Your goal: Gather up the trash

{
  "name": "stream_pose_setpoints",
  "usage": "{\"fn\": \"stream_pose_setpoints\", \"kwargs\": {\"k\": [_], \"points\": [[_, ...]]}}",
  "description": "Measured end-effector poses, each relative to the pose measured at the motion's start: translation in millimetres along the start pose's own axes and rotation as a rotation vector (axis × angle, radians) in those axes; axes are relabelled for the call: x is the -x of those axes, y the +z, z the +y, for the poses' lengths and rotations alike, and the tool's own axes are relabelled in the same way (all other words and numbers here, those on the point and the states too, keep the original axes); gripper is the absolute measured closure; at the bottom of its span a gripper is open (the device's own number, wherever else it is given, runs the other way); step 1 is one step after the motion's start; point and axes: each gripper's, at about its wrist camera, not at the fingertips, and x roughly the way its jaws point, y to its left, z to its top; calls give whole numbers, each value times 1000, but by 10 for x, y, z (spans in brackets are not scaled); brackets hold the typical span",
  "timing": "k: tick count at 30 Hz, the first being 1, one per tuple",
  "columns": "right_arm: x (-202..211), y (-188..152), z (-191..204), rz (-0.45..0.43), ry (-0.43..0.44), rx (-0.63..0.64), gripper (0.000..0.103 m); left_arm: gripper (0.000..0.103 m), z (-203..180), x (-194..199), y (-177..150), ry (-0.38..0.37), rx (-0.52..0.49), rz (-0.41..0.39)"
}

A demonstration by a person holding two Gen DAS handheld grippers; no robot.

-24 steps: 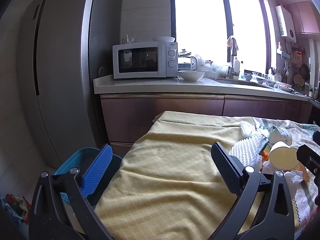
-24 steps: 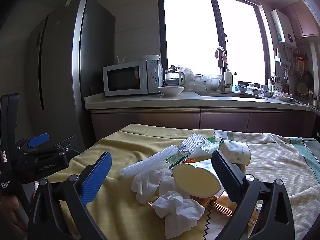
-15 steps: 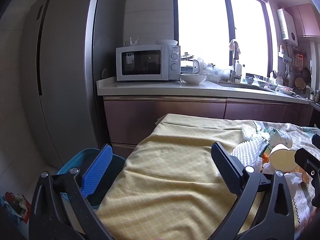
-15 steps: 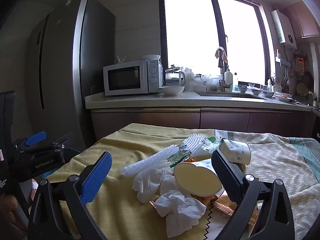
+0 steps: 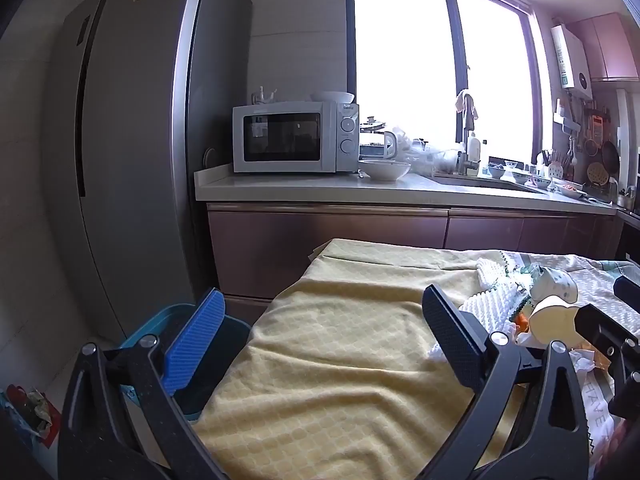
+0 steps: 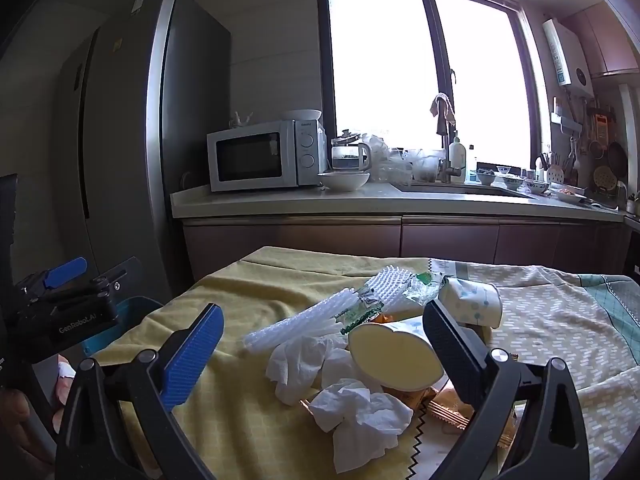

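- We see a table draped in a yellow cloth (image 6: 256,408) on its left and a pale patterned cloth (image 6: 560,320) on its right.
- On it lie 2 crumpled tissues (image 6: 360,412), white foam netting (image 6: 296,326), a flattened paper cup (image 6: 394,356) and a second cup (image 6: 474,304) on its side.

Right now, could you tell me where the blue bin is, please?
The blue bin stands on the floor at the yellow tablecloth's left edge, below the fridge; in the left wrist view it sits behind the blue finger pad.

Open left tongs (image 5: 320,330) over yellow cloth (image 5: 340,360)
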Motion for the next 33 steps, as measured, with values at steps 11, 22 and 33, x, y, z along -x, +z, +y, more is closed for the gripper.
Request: {"fn": "stream_pose_setpoints", "kwargs": {"k": [11,22,33], "points": [[5,-1,-14,2,0,-6,7,6,-15,43,5,-1,0,-10],[5,2,-17,3,1,-10,7,6,-19,57,6,-6,4,-15],[-2,6,-18,3,1,-9,7,6,-27,52,6,-11,5,-19]]}}
